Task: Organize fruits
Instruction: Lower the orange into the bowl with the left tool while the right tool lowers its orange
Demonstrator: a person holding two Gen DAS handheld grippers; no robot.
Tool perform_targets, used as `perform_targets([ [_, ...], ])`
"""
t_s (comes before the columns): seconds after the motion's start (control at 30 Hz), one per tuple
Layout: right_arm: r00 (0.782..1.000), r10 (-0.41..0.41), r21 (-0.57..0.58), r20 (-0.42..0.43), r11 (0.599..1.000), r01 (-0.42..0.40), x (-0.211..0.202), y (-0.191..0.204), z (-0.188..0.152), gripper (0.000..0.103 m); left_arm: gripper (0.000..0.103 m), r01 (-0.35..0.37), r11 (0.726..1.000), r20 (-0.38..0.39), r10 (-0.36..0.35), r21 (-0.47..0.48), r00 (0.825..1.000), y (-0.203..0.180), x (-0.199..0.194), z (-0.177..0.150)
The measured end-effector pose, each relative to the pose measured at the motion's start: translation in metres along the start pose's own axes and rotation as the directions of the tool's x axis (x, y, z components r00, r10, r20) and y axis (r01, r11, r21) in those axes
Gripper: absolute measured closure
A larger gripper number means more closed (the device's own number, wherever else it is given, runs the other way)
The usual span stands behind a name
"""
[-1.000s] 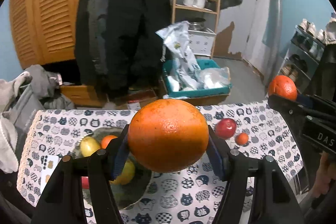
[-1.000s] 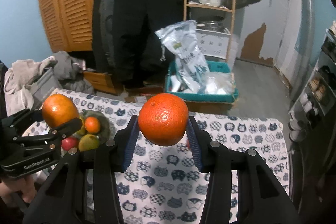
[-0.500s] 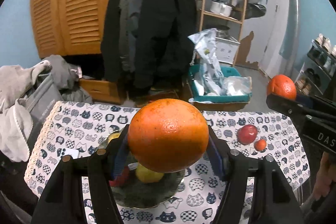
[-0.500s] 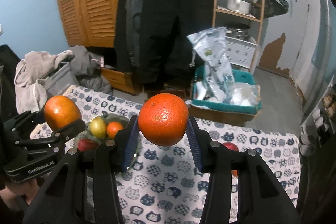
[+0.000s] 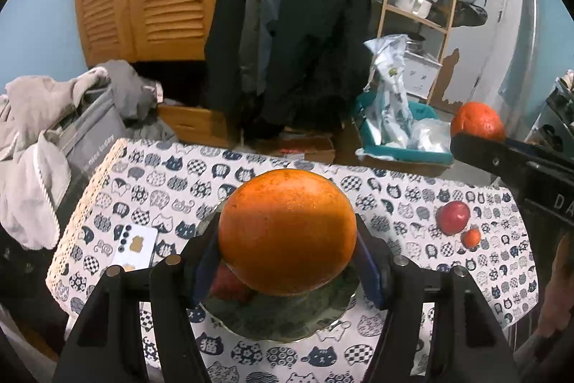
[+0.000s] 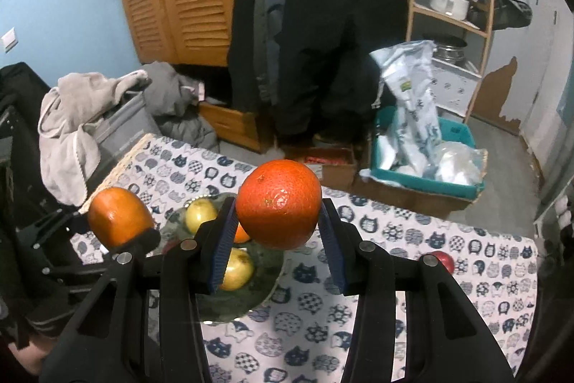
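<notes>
**Two oranges in the air, two fruits left on the cloth**

Left gripper (image 5: 287, 266) closed firmly on a large orange (image 5: 287, 232), blue fingers (image 5: 204, 270) pressed to its sides, held just above the dark green plate (image 5: 287, 320). Right gripper (image 6: 276, 248) likewise closed on a smaller, redder orange (image 6: 279, 203), pads tight against the peel, raised over the near right edge of the same plate. No slack at either grip.

Already on the plate, from the right wrist view: two yellow-green apples (image 6: 236, 270), a small orange fruit partly hidden behind the fingers, and something red glimpsed at the left. Roughly half done, by the look of it.

Not yet gathered: a red apple (image 5: 453, 217) and a tiny tangerine (image 5: 471, 237), just beside each other on the cat-print table (image 5: 172, 196), well apart from the plate on its right side.

Probably next: both oranges lowered and released among the piled fruit, then back for the last two. Some rolling risk, given round fruit on a shallow, crowded plate.
</notes>
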State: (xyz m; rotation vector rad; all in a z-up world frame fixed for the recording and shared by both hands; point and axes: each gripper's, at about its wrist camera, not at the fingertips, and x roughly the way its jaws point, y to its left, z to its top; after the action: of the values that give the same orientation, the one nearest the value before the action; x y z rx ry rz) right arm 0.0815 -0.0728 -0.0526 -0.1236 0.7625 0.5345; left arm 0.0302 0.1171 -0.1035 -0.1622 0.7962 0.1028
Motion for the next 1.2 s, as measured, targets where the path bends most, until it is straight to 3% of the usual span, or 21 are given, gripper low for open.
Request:
perform_targets([
  [0.4,0.996,0.036,-0.009,-0.080,0.999,-0.037,0.043,0.019,-0.011,0.058,0.035,0.004,0.998,-0.123,-0.012,-0.065,0.992,0.023,0.037,-0.026],
  [0.67,0.983,0.013,-0.002,-0.182,1.000,-0.014,0.086,0.014,-0.035,0.058,0.035,0.016,0.995,-0.242,-0.039,-0.098,0.969,0.024,0.076,-0.054],
  [1.2,0.949,0.029,-0.006,-0.315,0.999,-0.033,0.133,0.014,-0.074,0.058,0.035,-0.024,0.999,-0.348,0.009,-0.039,0.937,0.015,0.107,-0.081],
])
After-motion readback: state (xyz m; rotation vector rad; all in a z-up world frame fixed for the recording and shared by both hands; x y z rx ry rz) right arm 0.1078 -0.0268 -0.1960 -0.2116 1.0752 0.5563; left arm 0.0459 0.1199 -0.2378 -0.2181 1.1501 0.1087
